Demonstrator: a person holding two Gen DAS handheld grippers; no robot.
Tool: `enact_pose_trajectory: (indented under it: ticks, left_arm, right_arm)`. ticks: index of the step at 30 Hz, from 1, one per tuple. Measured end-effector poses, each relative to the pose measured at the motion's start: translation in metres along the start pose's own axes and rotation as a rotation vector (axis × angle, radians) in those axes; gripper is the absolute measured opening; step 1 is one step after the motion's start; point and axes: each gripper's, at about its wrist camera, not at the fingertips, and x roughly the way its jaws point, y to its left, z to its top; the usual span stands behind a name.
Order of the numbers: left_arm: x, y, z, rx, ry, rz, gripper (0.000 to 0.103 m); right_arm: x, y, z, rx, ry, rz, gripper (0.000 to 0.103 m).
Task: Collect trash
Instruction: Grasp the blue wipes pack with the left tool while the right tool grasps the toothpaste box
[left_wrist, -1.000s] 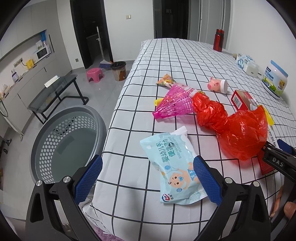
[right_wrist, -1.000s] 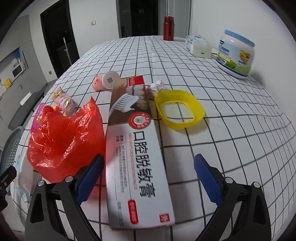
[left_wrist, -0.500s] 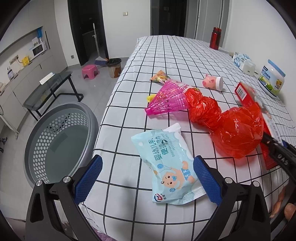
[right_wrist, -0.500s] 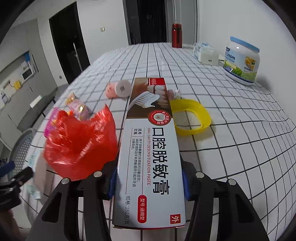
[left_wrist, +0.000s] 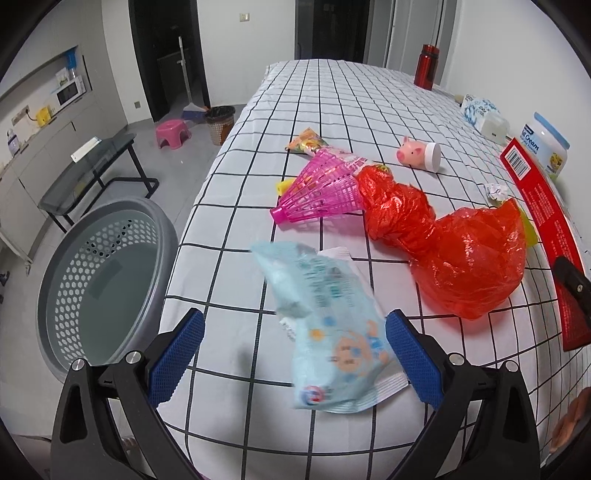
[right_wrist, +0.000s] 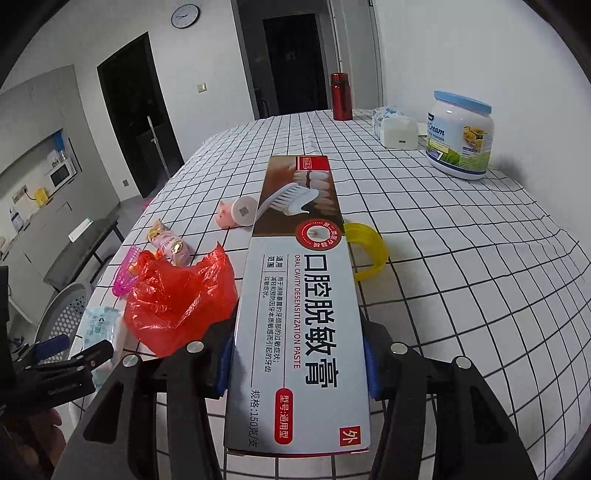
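The right hand-held gripper (right_wrist: 297, 365) is clamped across the width of the toothpaste box (right_wrist: 297, 295), near its close end. The box's long axis runs straight ahead along the fingers, and the box appears raised off the checked table (right_wrist: 461, 258). In the left wrist view the same box (left_wrist: 543, 206) shows only as a red edge at the right border.

The left hand-held gripper (left_wrist: 295, 360) stands with its jaws apart. The wet-wipes pack (left_wrist: 325, 332) lies between the blue pads (left_wrist: 412, 363), its long axis running away from the gripper and leaning to the left. The right-hand pad sits just beside the pack's edge; whether it touches cannot be told.

The relation that governs the next move is judged to be the laundry basket (left_wrist: 107, 284), which stands on the floor to the left of the table, below its edge. It is close to the left gripper and well apart from the right one, so the held box would have to cross over the red plastic bag (left_wrist: 454, 254) and the pink plastic shuttlecock (left_wrist: 321, 192).

Limits of view:
- The wipes pack is blurred, so its print and its contact with the table are uncertain.
- The far end of the box hides part of the yellow dish (right_wrist: 369, 251).
- The basket's near rim is cut off by the left gripper body.
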Motion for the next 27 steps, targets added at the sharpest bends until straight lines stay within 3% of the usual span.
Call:
enact_pose_trajectory:
  ticks: [5, 13, 19, 20, 22, 25, 27]
  left_arm:
    - [-0.006, -0.002, 0.002, 0.010, -0.021, 0.009, 0.097]
    - [0.010, 0.004, -0.001, -0.016, 0.031, 0.041, 0.097]
    - [0.022, 0.009, -0.003, -0.037, 0.053, 0.003, 0.095]
    - [0.022, 0.009, -0.003, -0.033, 0.049, 0.002, 0.093]
    - [0.022, 0.008, -0.005, -0.022, 0.051, -0.008, 0.072]
    - [0.021, 0.008, -0.007, -0.011, 0.051, -0.019, 0.057]
    - [0.018, 0.009, -0.007, -0.009, 0.046, -0.038, 0.053]
  right_arm:
    - [-0.003, -0.001, -0.005, 0.009, -0.001, 0.012, 0.051]
    - [-0.012, 0.005, -0.008, 0.000, -0.016, 0.032, 0.051]
    - [-0.017, 0.007, -0.008, 0.002, -0.023, 0.047, 0.051]
    - [-0.018, 0.007, -0.009, 0.002, -0.025, 0.048, 0.051]
    - [-0.021, 0.009, -0.009, -0.001, -0.027, 0.052, 0.051]
    - [-0.023, 0.013, -0.008, -0.006, -0.030, 0.057, 0.051]
    - [-0.026, 0.016, -0.008, -0.011, -0.034, 0.058, 0.051]
